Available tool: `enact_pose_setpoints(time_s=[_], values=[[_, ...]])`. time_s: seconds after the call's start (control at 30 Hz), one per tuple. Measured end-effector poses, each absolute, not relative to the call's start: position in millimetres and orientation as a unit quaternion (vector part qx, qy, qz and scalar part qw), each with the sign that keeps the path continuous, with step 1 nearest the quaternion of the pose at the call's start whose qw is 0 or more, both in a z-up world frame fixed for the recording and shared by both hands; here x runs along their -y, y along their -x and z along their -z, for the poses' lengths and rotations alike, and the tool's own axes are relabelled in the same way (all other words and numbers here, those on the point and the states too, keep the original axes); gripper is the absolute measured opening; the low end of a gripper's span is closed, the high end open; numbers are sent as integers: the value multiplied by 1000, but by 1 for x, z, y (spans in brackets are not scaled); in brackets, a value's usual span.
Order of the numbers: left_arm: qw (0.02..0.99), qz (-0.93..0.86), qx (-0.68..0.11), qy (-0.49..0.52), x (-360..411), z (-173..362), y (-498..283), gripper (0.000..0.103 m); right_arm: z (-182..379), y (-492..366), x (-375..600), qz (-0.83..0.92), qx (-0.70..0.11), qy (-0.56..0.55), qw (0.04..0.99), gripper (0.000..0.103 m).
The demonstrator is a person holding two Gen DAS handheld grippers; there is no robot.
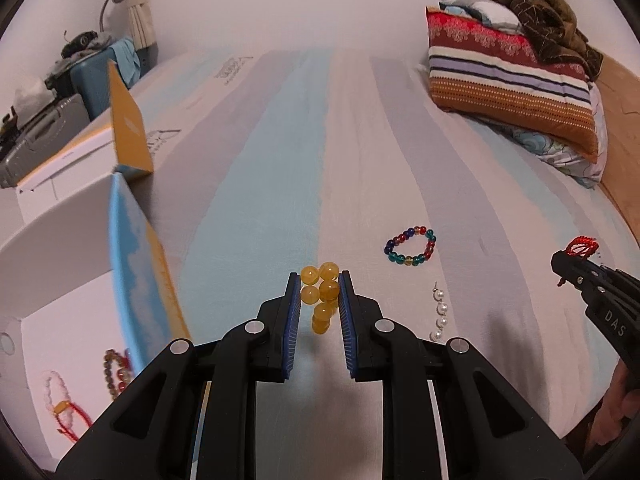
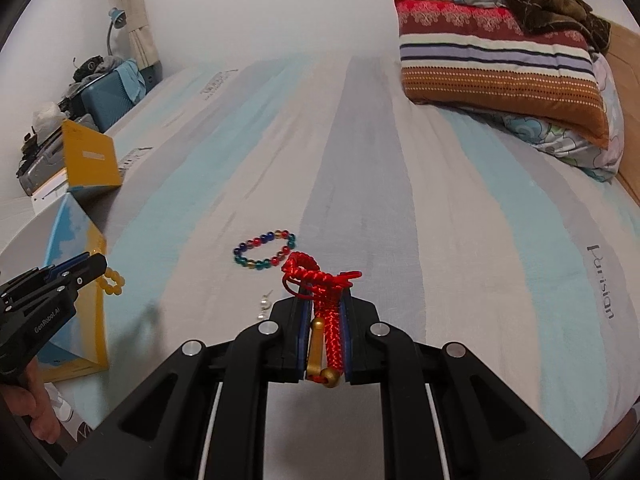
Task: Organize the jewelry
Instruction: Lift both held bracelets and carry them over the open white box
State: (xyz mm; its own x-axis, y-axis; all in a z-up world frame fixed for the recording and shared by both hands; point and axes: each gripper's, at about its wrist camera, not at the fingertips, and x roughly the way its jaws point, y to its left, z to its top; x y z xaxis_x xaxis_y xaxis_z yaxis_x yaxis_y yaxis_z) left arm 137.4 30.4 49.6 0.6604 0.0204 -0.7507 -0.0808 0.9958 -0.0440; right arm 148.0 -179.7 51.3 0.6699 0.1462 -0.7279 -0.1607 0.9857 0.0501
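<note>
My left gripper [image 1: 319,280] is shut on a yellow bead bracelet [image 1: 323,296] and holds it above the striped bed sheet, right of an open white box [image 1: 72,312]. That box holds a white bead bracelet [image 1: 56,396] and a brown bead bracelet [image 1: 116,372]. My right gripper [image 2: 325,296] is shut on a red braided cord bracelet [image 2: 320,280] with gold beads. A multicoloured bead bracelet [image 1: 410,246] [image 2: 265,251] and a pearl earring [image 1: 440,314] [image 2: 264,306] lie on the sheet between the grippers.
The box's blue and yellow flap [image 1: 140,280] stands up beside my left gripper. A second yellow box [image 1: 128,128] sits farther back on the left. Striped pillows [image 1: 512,76] lie at the back right. A cluttered side table [image 1: 48,120] stands at the far left.
</note>
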Motion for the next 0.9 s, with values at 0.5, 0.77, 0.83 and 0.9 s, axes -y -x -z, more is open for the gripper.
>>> enact_pose_setpoints(time_s=[0.5, 0.77, 0.83, 0.9], values=[[924, -48, -377, 44, -61, -96, -83, 18, -94, -104, 127, -116, -367, 26, 922, 11], [927, -78, -363, 53, -99, -113, -49, 18, -109, -82, 75, -156, -355, 41, 921, 11], [927, -89, -361, 56, -111, -114, -41, 18, -110, -76, 57, -170, -353, 48, 919, 11], [925, -100, -362, 61, -126, -113, -31, 18, -110, -71, 37, -184, -351, 56, 916, 11]])
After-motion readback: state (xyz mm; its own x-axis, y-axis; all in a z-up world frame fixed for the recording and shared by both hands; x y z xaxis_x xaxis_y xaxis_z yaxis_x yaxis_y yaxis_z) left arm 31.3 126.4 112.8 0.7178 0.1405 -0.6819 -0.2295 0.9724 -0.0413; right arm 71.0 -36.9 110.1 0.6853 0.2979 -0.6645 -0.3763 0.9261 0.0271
